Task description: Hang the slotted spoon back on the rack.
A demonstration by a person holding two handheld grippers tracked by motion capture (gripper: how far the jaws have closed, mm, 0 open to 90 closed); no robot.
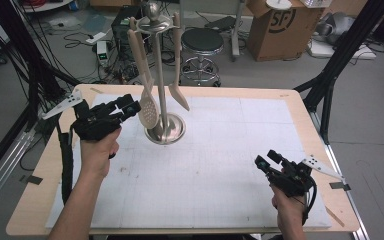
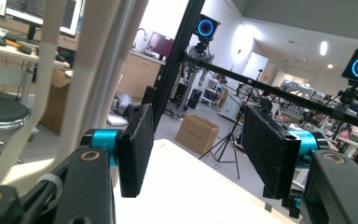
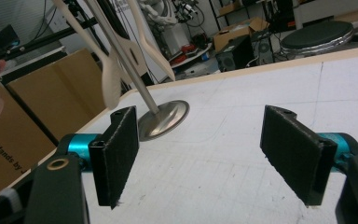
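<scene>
Your left gripper (image 1: 130, 106) sits with fingers wide and empty, right beside the slotted spoon (image 1: 147, 112) hanging on the stand (image 1: 164, 131) at 11 o'clock on the worktop (image 1: 220, 165). Right gripper (image 1: 265, 161) at 4 o'clock, fingers wide too.

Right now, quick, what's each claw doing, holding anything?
Left claw: open, holding nothing, beside the slotted spoon hanging on the utensil stand.
Right claw: open, holding nothing, above the table.
</scene>
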